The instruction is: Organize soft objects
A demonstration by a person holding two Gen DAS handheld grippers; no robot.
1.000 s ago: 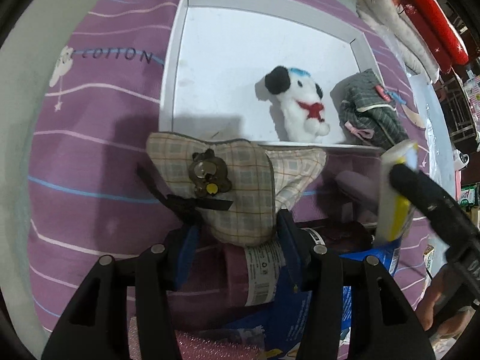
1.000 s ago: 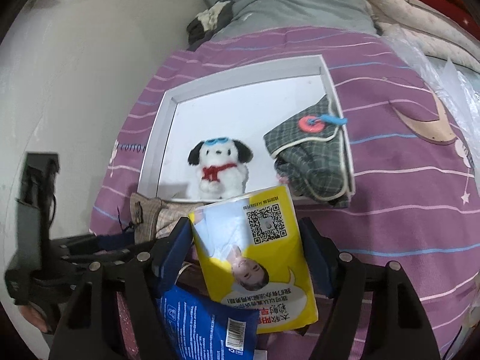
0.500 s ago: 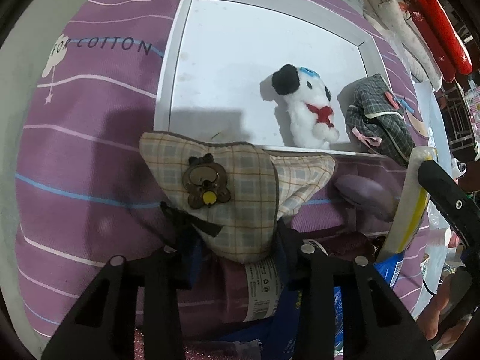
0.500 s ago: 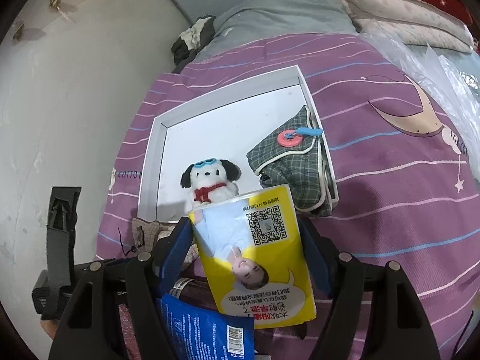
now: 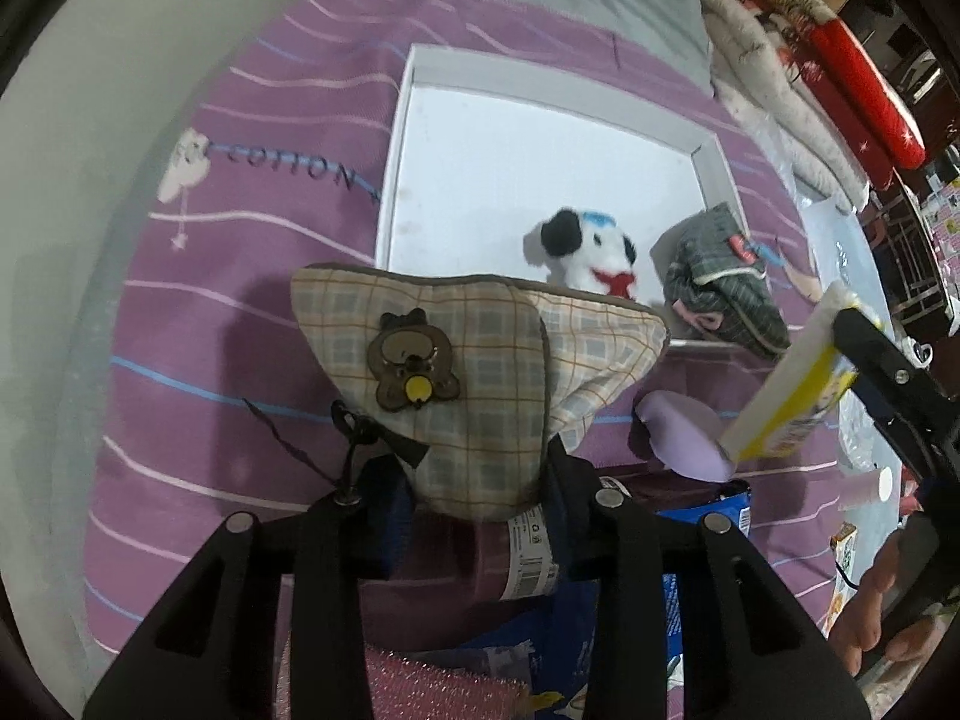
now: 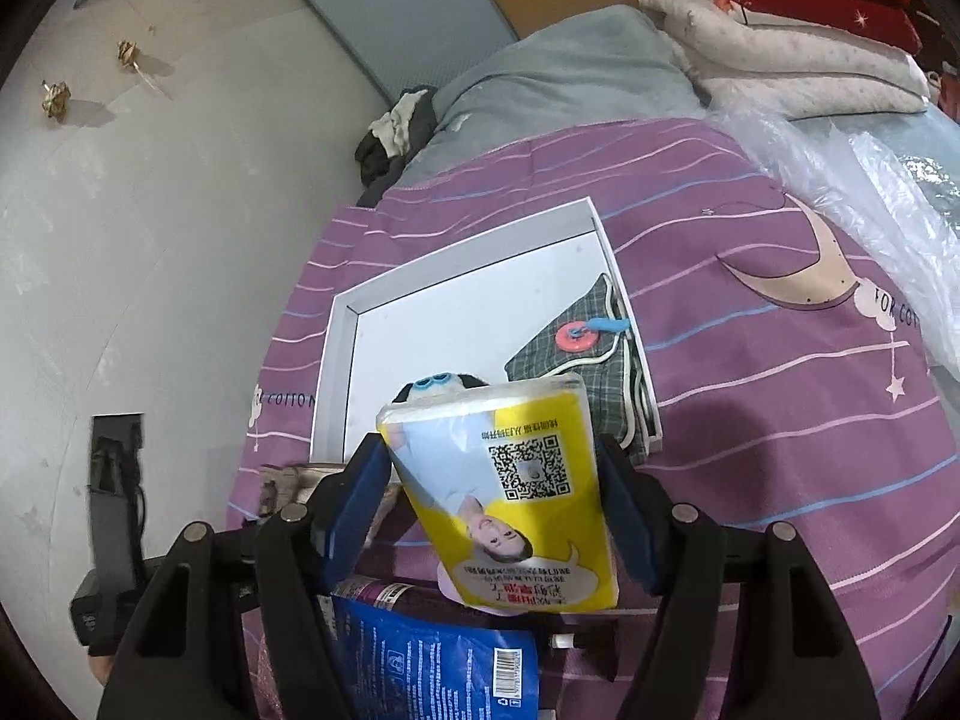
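My left gripper (image 5: 477,498) is shut on a beige plaid pouch (image 5: 474,372) with a bear badge, held above the purple bedspread in front of the white tray (image 5: 396,180). My right gripper (image 6: 492,516) is shut on a yellow tissue pack (image 6: 510,480), raised in front of the tray (image 6: 336,372). In the tray lie a white plush dog (image 5: 591,252) and a grey plaid pouch (image 5: 720,294), which also shows in the right wrist view (image 6: 588,360). The tissue pack hides most of the dog in the right wrist view.
Below the grippers lie a blue packet (image 6: 432,660), a dark maroon bottle (image 5: 480,558), a lilac object (image 5: 684,432) and a pink sponge (image 5: 432,684). Folded quilts (image 6: 780,42) are stacked at the back right. A wall (image 6: 150,210) runs along the left.
Both grippers have lifted with their loads. The plaid pouch now overlaps the tray's near edge in the left view. The tissue pack has risen and covers the plush dog in the right view.
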